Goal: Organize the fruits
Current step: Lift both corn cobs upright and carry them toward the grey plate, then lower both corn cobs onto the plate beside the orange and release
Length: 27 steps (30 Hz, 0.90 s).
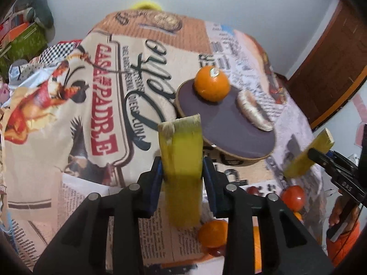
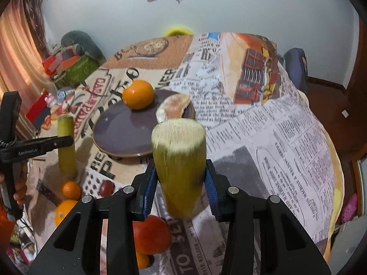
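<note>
Each hand-held gripper clamps a yellow-green stalk piece: left hand-held gripper (image 1: 182, 171) on one stalk piece (image 1: 182, 160), right hand-held gripper (image 2: 181, 181) on another (image 2: 180, 160). Both hang above the worktop's cloth (image 1: 107, 105), printed "CASA PADRE". An orange (image 1: 211, 83) sits on the purple plate (image 1: 229, 123).

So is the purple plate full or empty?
Neither: the purple plate holds one orange and a peeled fruit piece, with bare room left.

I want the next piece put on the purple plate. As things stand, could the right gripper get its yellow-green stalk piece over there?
Probably yes. The right gripper is shut on its stalk piece, and the purple plate lies just ahead, bare on its near side. The orange and peeled segment sit farther back.
</note>
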{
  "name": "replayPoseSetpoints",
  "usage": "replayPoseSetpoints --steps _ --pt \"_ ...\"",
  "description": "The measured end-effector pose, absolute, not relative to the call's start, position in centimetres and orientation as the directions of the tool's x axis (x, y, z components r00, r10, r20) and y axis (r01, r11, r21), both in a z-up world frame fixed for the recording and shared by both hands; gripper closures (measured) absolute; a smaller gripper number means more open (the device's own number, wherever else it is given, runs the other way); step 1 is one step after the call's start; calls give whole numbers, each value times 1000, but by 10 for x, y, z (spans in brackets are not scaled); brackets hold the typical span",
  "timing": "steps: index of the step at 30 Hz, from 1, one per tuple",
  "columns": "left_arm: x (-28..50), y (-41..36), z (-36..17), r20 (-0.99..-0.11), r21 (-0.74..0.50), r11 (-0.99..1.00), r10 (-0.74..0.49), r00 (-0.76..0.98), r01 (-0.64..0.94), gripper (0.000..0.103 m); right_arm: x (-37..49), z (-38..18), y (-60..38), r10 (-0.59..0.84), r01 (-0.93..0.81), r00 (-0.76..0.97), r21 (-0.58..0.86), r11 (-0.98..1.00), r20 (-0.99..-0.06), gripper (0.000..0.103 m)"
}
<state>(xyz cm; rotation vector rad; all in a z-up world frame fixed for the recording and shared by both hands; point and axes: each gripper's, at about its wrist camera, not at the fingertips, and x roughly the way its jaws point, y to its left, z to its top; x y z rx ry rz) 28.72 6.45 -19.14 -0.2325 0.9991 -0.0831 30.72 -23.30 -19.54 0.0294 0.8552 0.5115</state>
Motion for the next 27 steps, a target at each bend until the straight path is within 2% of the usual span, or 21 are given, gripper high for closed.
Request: replayPoseSetpoints --steps 12,27 --pt "282 51 -144 -743 -264 964 -226 630 36 69 309 -168 -212 472 -463 573 211 861 -670 67" --pt "314 46 -154 -756 -246 967 -233 611 66 69 339 -174 -175 512 -507 540 226 831 -668 67"
